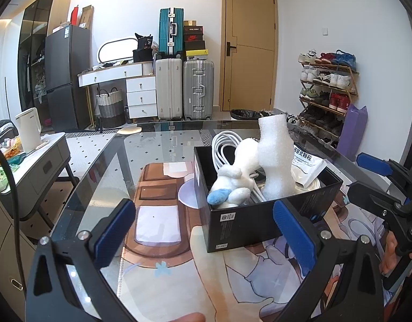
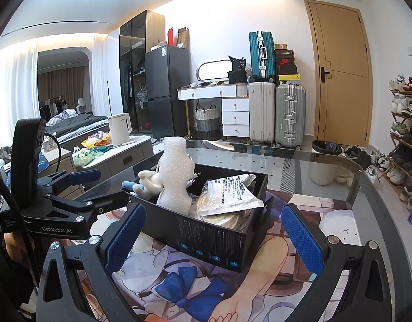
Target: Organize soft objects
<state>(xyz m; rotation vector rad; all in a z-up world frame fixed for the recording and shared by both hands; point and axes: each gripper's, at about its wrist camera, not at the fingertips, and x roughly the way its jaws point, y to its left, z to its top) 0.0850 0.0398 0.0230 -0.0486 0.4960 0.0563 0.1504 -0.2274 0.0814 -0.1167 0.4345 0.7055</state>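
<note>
The foam piece [image 1: 275, 158] and plush toy [image 1: 230, 185] hide most of the white cable [image 1: 224, 145] in my black box [image 1: 246, 222]; the packet [image 2: 230, 190] print's too small to read.

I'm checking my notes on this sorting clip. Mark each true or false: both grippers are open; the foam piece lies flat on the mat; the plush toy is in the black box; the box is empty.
1. Both the left gripper and the right gripper are open. True.
2. The foam piece lies flat on the mat. False: it stands upright inside the black box.
3. The plush toy is in the box. True.
4. The box is empty. False: it also holds coiled white cable and a printed packet.
</note>
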